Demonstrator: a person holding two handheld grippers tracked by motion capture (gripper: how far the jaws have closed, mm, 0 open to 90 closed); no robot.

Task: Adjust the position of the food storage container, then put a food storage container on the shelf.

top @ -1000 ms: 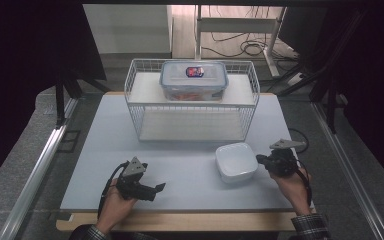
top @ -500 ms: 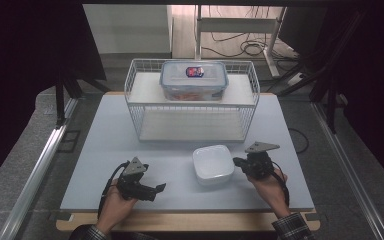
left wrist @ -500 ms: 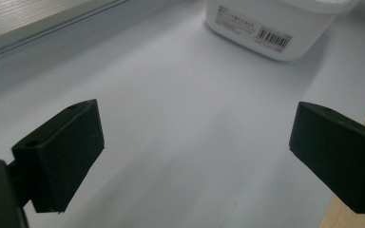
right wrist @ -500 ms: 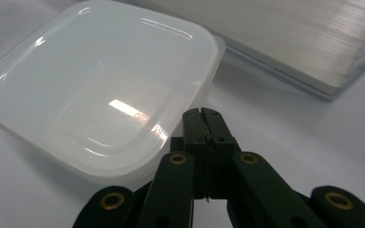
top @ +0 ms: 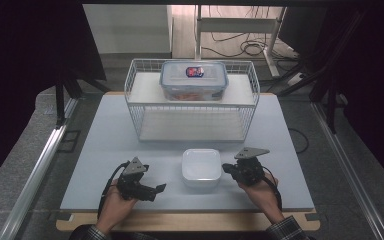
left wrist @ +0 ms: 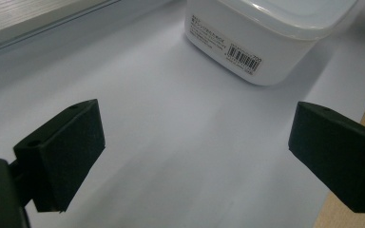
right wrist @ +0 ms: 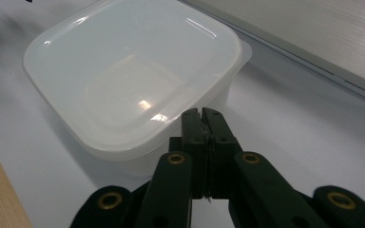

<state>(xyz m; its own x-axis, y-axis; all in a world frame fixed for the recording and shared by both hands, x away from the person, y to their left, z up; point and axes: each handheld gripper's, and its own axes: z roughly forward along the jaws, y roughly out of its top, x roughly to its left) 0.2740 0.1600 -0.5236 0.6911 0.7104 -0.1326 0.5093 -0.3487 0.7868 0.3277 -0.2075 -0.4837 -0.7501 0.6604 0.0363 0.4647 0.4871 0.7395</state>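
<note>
Right gripper [top: 228, 169] is sitting at about four o'clock on the white table [top: 105, 145], its jaws pressed together and pinching the rim of the white lidded tub [top: 201, 167]; in the right gripper view the closed tips [right wrist: 202, 115] are meeting right at the tub's [right wrist: 133, 80] near edge, on the lip of its translucent lid. The right hand [top: 260, 187] is gripping it from below, with a cable trailing back along the wrist and the grey three-cornered plate showing on top. Left gripper [top: 156, 190] is resting at about seven o'clock on the table, held by the left hand [top: 114, 202], its jaws spread wide and closing on nothing; in the left gripper view the two black pads [left wrist: 64, 154] are standing well apart over bare table, with the tub [left wrist: 261, 38] lying ahead toward one o'clock, its barcode label facing the camera. The tub is sitting on the table at about six o'clock, between the two grippers. At twelve o'clock a white wire basket [top: 139, 107] is standing, and a clear lidded box [top: 194, 80] with reddish contents is lying on top of it.
</note>
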